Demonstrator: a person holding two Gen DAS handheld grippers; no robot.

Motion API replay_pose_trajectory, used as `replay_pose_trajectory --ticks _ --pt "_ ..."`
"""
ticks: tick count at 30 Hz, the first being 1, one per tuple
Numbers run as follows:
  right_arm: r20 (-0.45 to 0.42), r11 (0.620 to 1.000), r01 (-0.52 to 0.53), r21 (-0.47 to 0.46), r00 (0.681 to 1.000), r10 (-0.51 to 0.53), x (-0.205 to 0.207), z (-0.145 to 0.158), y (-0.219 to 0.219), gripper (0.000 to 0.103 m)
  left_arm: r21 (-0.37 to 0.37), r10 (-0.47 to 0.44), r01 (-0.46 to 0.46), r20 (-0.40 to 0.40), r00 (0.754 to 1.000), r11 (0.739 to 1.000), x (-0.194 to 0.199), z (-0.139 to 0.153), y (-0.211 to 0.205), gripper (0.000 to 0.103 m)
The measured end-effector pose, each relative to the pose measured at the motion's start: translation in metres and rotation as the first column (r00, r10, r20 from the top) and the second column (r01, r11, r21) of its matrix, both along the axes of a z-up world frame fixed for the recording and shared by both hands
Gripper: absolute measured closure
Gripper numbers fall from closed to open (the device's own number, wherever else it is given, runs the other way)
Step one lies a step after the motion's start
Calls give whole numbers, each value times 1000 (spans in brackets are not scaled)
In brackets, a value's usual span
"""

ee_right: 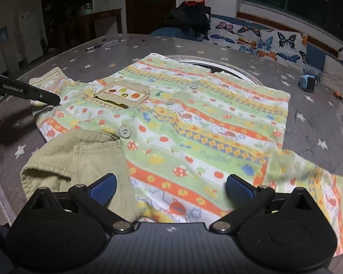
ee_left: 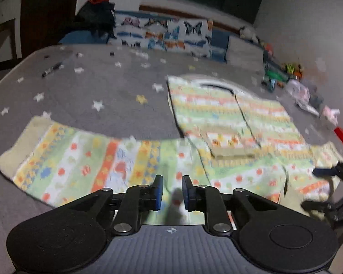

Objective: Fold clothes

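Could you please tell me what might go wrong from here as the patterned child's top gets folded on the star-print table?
1. The left claw is only slightly open above the colourful striped fleece top; it may pinch several layers.
2. The beige ribbed collar is bunched near the wide-open right claw, so a fold may trap wrinkles.
3. The sleeve lies spread out, so it may drag.

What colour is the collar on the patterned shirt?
The collar is plain khaki-beige corduroy, unlike the striped body of the shirt. Best seen in the right wrist view.
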State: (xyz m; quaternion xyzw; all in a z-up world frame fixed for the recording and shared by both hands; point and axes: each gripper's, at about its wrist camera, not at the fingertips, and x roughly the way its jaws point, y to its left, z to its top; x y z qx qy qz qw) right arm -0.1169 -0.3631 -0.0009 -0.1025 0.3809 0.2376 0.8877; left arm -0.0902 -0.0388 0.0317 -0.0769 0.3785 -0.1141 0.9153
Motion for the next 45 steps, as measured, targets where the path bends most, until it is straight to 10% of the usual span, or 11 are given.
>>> replay_pose_trajectory --ticks 12,27,37,45 --pt "-2 1000 0 -6 1000 0 2 -1 1 0 12 165 -166 29 986 986 14 -12 38 83" --pt "-2 1000 -3 -7 1000 3 2 0 1 0 64 410 -409 3 912 910 -6 -8 121 82" --pt "69 999 -35 -39 997 37 -13 19 17 5 58 27 -31 75 997 998 -18 18 8 82" --pt "17 987 -152 43 988 152 -30 31 38 43 35 -302 301 82 950 953 -36 16 -83 83"
